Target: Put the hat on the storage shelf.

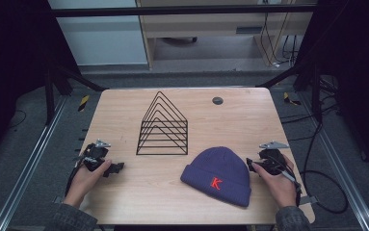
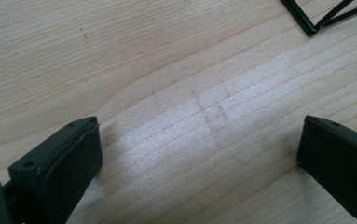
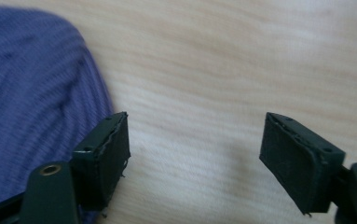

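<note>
Right gripper point(image 1: 252, 166) sits just beside the beanie point(image 1: 217, 175), jaws apart with nothing held.

Its own view has one jaw at the purple knit's edge and bare wood between the two. The beanie lies flat on the table point(image 1: 240, 115) near the front, red K up. Left gripper point(image 1: 116, 169) rests well apart at the other side, jaws wide over bare wood, near the wire rack point(image 1: 163, 126).

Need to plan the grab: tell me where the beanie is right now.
In the high view the purple beanie lies flat on the table's near right part, just left of the right gripper and right of the black wire rack.
</note>
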Motion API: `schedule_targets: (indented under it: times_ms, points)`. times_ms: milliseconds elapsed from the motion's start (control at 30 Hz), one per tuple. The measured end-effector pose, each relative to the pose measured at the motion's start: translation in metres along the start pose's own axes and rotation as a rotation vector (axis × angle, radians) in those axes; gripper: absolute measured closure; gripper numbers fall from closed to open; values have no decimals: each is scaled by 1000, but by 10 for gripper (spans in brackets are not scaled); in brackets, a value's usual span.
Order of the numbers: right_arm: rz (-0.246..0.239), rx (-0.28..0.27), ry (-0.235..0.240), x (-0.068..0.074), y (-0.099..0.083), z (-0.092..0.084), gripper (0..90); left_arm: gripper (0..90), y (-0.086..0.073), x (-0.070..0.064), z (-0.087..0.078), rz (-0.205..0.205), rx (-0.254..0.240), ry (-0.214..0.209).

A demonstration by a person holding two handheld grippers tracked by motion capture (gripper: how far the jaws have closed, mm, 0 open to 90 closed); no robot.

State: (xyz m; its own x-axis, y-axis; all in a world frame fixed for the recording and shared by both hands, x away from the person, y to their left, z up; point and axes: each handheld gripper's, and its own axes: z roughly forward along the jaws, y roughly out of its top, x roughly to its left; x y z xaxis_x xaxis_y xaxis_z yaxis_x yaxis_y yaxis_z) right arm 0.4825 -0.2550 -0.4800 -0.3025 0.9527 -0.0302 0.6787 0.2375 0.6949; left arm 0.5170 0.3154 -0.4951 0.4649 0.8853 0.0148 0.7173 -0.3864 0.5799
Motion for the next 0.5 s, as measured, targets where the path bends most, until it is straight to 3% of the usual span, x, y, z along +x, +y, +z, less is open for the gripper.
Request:
schedule_targets:
  times_ms: [100, 267, 500]
  points:
    - [-25, -1, 14, 5, 9, -4, 276, 0, 0, 0, 0, 5, 0, 0]
    - [-105, 6, 53, 17, 36, -9, 299, 0, 0, -1, 0, 3, -3, 0]
    - [-191, 61, 104, 32, 66, 4, 345, 0, 0, -1, 0, 0, -3, -2]
